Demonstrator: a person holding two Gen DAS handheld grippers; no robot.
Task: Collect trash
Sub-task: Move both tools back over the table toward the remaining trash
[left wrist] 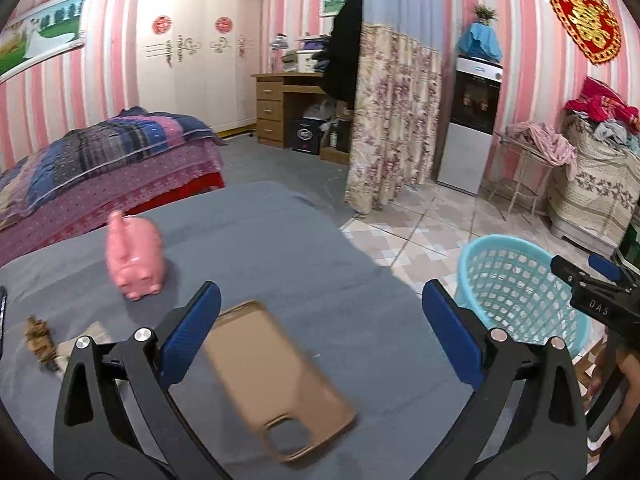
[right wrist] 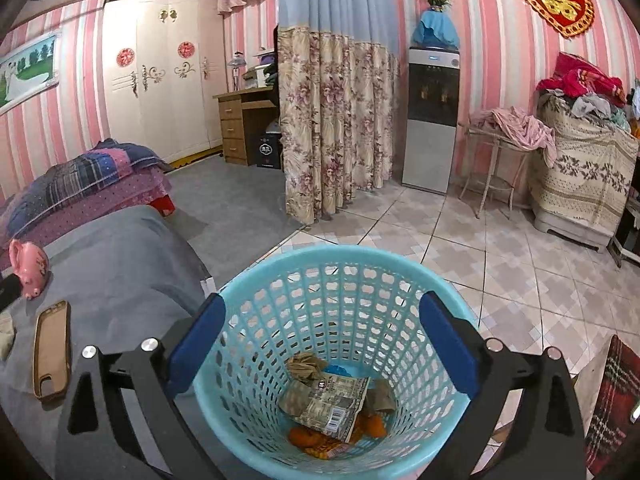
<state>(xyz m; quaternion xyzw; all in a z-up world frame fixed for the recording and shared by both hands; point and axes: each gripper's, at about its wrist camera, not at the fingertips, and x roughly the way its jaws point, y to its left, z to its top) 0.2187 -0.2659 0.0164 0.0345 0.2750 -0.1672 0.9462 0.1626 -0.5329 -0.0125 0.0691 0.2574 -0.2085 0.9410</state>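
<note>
A light blue mesh basket [right wrist: 344,264] stands on the tiled floor beside the grey-covered table [left wrist: 280,232]. In it lie a printed wrapper [right wrist: 332,404], crumpled brown paper [right wrist: 306,366] and orange scraps [right wrist: 304,436]. My right gripper [right wrist: 324,344] is open and empty, right above the basket's mouth; it also shows in the left wrist view [left wrist: 592,284]. My left gripper [left wrist: 320,328] is open and empty above a tan phone case [left wrist: 272,376] on the table. A brown crumpled scrap [left wrist: 38,340] and a pale paper piece [left wrist: 80,340] lie at the table's left. The basket shows in the left wrist view [left wrist: 516,280].
A pink piggy bank [left wrist: 134,256] stands on the table, left of the phone case. A bed with a patchwork quilt [left wrist: 100,160] lies behind. A floral curtain [left wrist: 392,128], a water dispenser [left wrist: 472,120] and a small stand with clothes [left wrist: 532,148] line the far side.
</note>
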